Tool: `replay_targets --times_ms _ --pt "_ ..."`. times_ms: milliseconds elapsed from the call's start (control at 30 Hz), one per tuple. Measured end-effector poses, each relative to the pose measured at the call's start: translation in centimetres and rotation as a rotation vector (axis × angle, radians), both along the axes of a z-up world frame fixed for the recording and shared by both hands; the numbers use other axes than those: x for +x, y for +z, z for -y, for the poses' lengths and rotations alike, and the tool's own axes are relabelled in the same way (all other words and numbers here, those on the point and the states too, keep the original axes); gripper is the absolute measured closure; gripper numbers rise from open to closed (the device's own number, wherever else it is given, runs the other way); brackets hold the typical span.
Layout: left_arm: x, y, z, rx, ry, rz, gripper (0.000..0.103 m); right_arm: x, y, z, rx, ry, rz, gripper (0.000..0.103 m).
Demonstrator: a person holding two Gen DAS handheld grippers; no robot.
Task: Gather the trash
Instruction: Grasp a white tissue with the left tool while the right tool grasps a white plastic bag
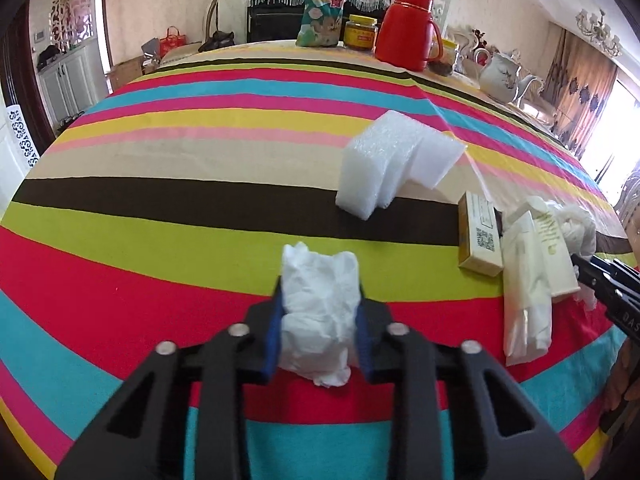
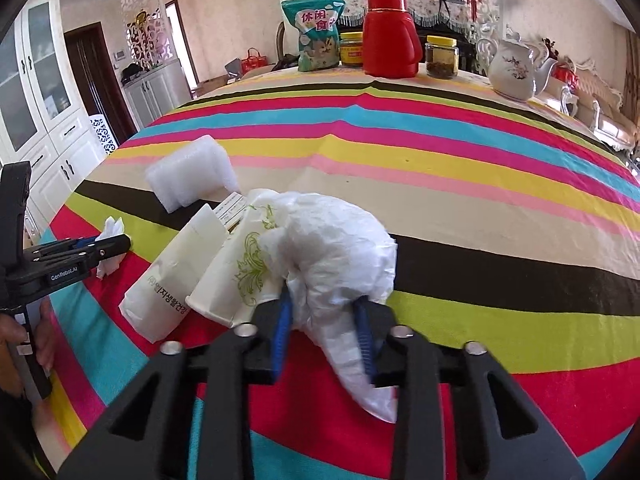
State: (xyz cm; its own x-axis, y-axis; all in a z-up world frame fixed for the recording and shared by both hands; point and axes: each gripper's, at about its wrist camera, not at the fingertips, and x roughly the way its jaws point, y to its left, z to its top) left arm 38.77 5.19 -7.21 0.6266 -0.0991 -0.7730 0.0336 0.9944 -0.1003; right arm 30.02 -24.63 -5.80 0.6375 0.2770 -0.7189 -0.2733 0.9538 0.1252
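My left gripper [image 1: 319,300] is shut on a crumpled white tissue [image 1: 318,312], low over the striped tablecloth [image 1: 160,240]; its blue pads press both sides of the wad. In the right wrist view that same gripper [image 2: 116,246] shows at the far left, with the tissue [image 2: 110,229] poking out. My right gripper [image 2: 324,308] is shut on a crumpled white plastic bag [image 2: 340,248]. Beside the bag lie a cream carton [image 2: 236,268], a white pouch [image 2: 176,280] and a small box [image 1: 480,236]. A white foam block [image 1: 384,164] rests further back.
At the table's far edge stand a teal snack bag [image 2: 316,36], a red thermos jug [image 2: 390,34], two yellow-lidded jars [image 2: 441,56] and a white teapot [image 2: 516,72]. A hand [image 2: 24,344] holds the left tool. White cabinets [image 2: 44,120] stand off to the left.
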Motion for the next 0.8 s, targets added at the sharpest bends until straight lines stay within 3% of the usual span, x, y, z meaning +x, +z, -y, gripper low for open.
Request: replay_targets --times_ms 33,200,300,800 --pt "-0.1 0.1 0.0 0.006 -0.003 0.007 0.086 -0.1 0.0 0.0 -0.001 -0.001 0.002 0.08" --pt "-0.9 0.7 0.6 0.048 -0.017 0.054 0.092 -0.5 0.4 -0.1 0.0 0.008 0.03 0.083" --pt "-1.5 1.5 1.4 0.086 -0.025 0.104 0.093 -0.9 1.1 -0.2 0.008 0.012 0.056 0.084" --pt "-4.7 4.9 3.4 0.11 -0.045 0.337 0.093 -2.1 3.6 -0.7 0.035 0.007 0.12 0.084"
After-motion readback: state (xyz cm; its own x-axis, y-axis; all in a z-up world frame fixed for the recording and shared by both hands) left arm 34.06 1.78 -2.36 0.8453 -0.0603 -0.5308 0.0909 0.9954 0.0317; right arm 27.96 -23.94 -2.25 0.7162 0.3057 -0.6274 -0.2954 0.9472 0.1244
